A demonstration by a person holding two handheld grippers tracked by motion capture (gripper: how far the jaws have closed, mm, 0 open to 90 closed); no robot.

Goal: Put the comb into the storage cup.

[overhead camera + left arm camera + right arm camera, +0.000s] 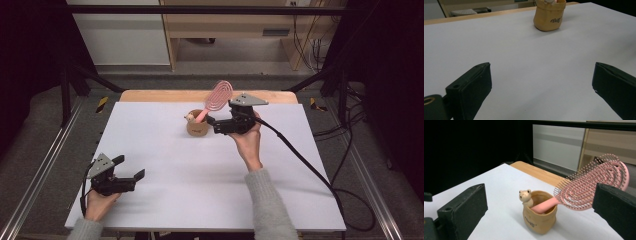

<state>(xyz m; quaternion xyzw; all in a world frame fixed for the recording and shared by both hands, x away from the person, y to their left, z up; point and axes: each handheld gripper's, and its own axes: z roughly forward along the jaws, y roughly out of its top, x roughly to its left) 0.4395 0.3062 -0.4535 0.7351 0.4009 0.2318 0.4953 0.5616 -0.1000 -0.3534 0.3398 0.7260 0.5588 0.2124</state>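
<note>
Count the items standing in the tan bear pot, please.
1: a pink hairbrush, handle down in the tan bear pot, head leaning out over the rim toward the right hand-held gripper. The pot's depths are hidden, so something small could lie unseen inside.

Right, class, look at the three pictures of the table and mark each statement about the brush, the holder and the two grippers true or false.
1. The pink hairbrush stands handle-down in the tan holder. True.
2. The right gripper is clamped on the brush. False: its jaws are open beside it.
3. The left gripper is open, holding nothing. True.
4. The bear figure lies flat on the table. False: it sits at the holder's rim.
</note>
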